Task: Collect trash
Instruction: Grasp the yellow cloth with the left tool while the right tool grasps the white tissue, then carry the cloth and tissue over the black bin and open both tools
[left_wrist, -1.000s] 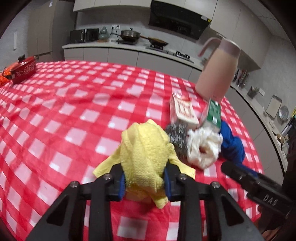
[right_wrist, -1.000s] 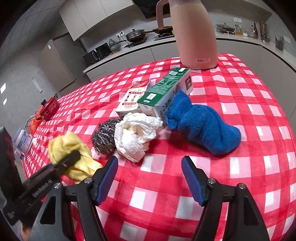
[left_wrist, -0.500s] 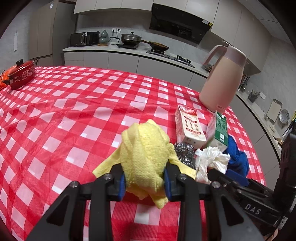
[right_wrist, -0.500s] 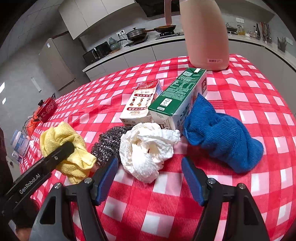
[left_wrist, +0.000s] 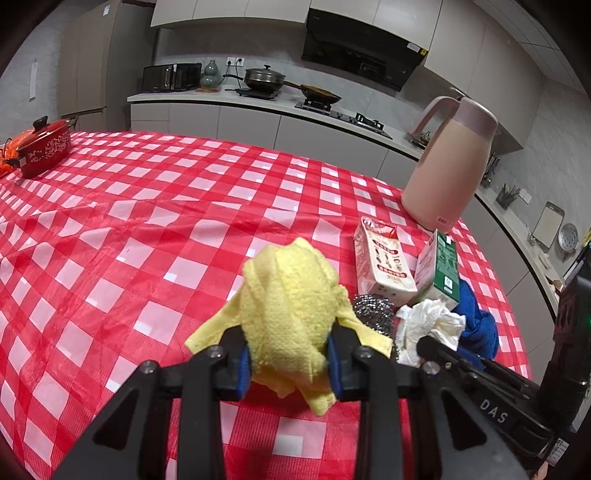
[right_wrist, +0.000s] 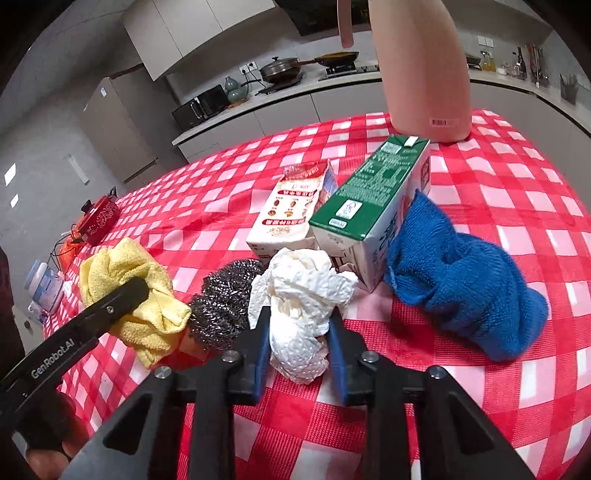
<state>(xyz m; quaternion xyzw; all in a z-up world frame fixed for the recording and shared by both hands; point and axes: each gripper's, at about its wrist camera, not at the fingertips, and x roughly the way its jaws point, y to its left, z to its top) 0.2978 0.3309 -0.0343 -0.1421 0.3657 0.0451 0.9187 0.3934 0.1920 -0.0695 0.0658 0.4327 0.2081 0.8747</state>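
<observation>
- Left wrist view: the left gripper (left_wrist: 288, 363) is pinching a bunched yellow cloth (left_wrist: 291, 310), which bulges up between the blue pads and hangs a bit below them, held above the red-and-white checked tablecloth (left_wrist: 147, 229).
- Just to the right of the cloth sits a steel wool scrubber (left_wrist: 371, 310), then a crumpled white paper towel (left_wrist: 430, 325), with a blue cloth (left_wrist: 476, 325) behind it. A red-and-white carton (left_wrist: 382, 266) and a green carton (left_wrist: 441, 271) lie right behind that pile, and a pink thermos jug (left_wrist: 448, 166) stands further back.
- A red pot (left_wrist: 44, 147) sits far off at the left edge of the table.
- Right wrist view: the right gripper (right_wrist: 298, 354) has its pads pressed onto the crumpled white paper towel (right_wrist: 301, 295), so it's pinching the wad, which looks to be on the tablecloth (right_wrist: 517, 192) still.
- The scrubber (right_wrist: 221, 299) touches the towel on the left, the green carton (right_wrist: 373, 203) is right behind it, and the blue cloth (right_wrist: 461, 277) lies to the right against that carton.
- The left gripper (right_wrist: 114, 306) with the yellow cloth (right_wrist: 129, 288) shows at the left.
</observation>
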